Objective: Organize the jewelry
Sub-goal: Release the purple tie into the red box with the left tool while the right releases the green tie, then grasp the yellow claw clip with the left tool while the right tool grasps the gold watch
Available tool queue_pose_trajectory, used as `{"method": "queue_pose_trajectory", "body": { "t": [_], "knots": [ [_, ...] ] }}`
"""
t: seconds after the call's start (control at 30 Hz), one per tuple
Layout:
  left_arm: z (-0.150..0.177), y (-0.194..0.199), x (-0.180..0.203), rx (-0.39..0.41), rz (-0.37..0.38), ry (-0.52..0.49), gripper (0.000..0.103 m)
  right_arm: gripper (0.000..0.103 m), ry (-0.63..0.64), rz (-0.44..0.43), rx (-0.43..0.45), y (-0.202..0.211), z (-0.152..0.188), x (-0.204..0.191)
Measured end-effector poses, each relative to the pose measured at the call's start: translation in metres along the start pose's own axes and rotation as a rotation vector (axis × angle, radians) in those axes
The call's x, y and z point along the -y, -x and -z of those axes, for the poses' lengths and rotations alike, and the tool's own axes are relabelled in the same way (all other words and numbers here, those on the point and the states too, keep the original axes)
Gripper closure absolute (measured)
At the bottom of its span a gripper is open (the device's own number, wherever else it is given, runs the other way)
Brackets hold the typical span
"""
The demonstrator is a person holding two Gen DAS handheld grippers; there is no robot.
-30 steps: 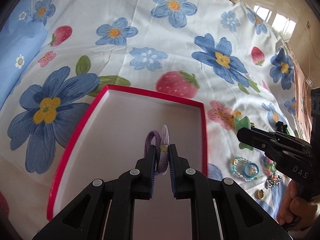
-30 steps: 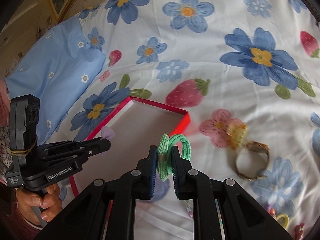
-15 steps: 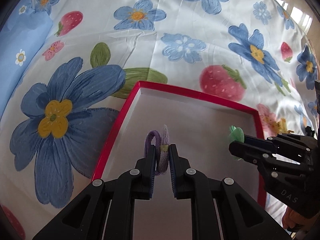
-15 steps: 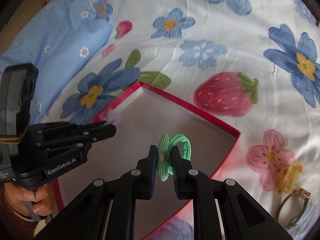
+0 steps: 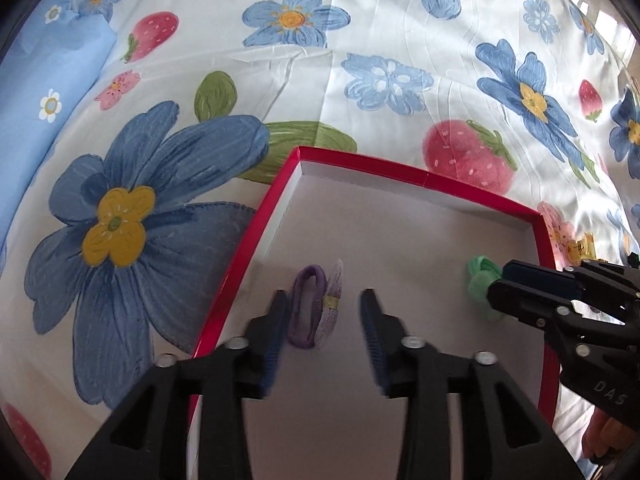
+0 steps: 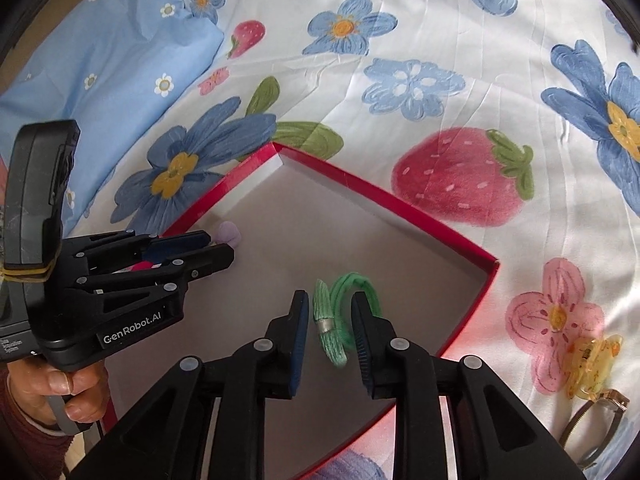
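Red-rimmed shallow box [image 5: 420, 178], pale inside, sits on the floral bedsheet [image 5: 360, 40]. Same box in right wrist view [image 6: 400, 204], one corner pointing away from camera.

In box: purple hair tie [image 5: 316, 312] with a small yellow band, lying on the box floor near the left wall. It sits between the left gripper [image 5: 325, 322] fingers, closer to the left finger; contact with that finger can't be told. Left gripper jaws spread wide, gripping nothing. In the right wrist view only a bit of the purple tie [image 6: 229, 233] shows past the left gripper [image 6: 214, 249] tips.

Also in box: green hair tie [image 6: 340, 316] with a silver band, between the right gripper [image 6: 329, 318] fingers. Right jaws partly apart, gaps visible either side of the tie's banded section; the green loop runs behind the right finger, so whether that finger touches it is unclear. Not clamped. From the left wrist view the green tie [image 5: 482, 284] shows at the tip of the right gripper [image 5: 500, 286], near the box's right wall.

Outside box, on the sheet to the right: yellow claw hair clip [image 6: 592, 364] on a pink flower print, and just beside it a metal bangle [image 6: 592, 420], partly cut off by the frame edge.

Surface: white sheet printed with blue flowers, strawberries and green leaves, lightly creased. Light blue daisy-print pillow [image 6: 100, 52] at upper left. A person's hand [image 6: 68, 392] grips the left gripper's handle.
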State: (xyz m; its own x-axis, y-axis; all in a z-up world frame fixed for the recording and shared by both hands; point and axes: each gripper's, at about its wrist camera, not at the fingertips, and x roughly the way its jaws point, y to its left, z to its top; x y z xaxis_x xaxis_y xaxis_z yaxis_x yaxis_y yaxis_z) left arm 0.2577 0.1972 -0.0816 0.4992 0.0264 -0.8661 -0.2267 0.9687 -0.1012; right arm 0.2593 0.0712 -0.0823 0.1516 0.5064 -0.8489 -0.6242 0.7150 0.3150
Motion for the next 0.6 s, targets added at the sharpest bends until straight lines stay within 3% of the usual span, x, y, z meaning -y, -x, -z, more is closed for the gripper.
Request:
{"method": "queue_pose_trajectory", "body": {
  "t": [0.27, 0.6],
  "knots": [
    [0.018, 0.039, -0.001, 0.04, 0.015, 0.034, 0.052, 0.075, -0.05, -0.007, 0.083, 0.042, 0.01, 0.009],
    [0.035, 0.073, 0.023, 0.07, 0.089, 0.033, 0.048, 0.071, -0.15, 0.042, 0.132, 0.086, 0.046, 0.043]
  ]
}}
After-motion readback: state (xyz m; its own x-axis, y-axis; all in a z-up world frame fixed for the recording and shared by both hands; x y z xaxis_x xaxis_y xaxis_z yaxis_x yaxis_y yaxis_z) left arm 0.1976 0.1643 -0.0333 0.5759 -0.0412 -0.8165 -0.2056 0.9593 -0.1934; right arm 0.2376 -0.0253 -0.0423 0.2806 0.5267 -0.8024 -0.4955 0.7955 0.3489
